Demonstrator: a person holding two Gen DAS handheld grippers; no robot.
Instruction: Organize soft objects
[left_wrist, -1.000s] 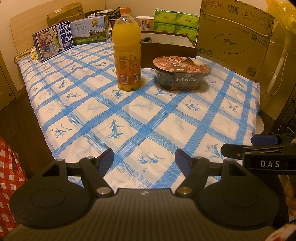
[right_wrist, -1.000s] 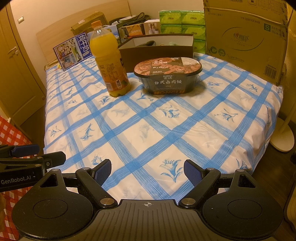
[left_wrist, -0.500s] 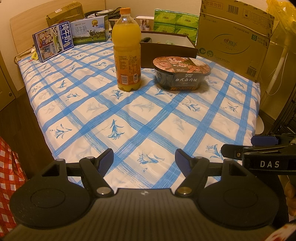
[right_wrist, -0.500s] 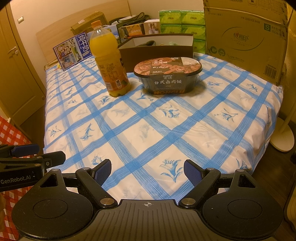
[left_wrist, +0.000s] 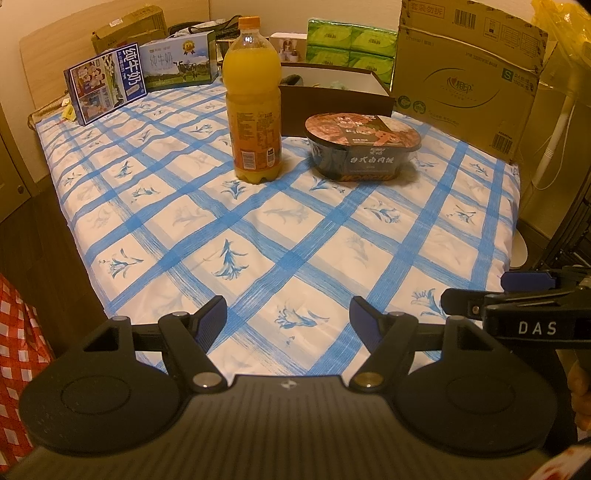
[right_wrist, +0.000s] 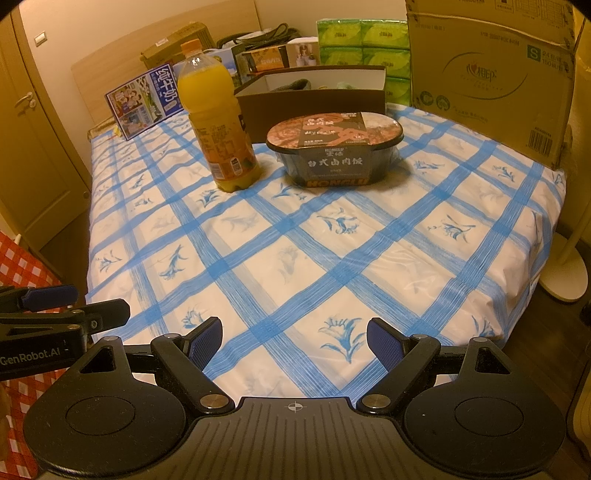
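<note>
Soft objects, as far as we can tell, lie only inside the open brown box (right_wrist: 310, 98) at upper centre, behind the orange juice bottle (right_wrist: 218, 129) and the rice bowl (right_wrist: 334, 147). We judge a reach for the box could topple the bottle. Our left gripper (left_wrist: 288, 317) and right gripper (right_wrist: 294, 341) sit low in frame, jaws wide, empty, touching nothing.

Black hand-held gripper (left_wrist: 288, 314), blue pads (left_wrist: 360, 319), brass screws

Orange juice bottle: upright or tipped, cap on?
Upright, capped. The orange juice bottle stands on its base on the checked bedsheet, orange cap on top, beside the sealed meal bowl.
</note>
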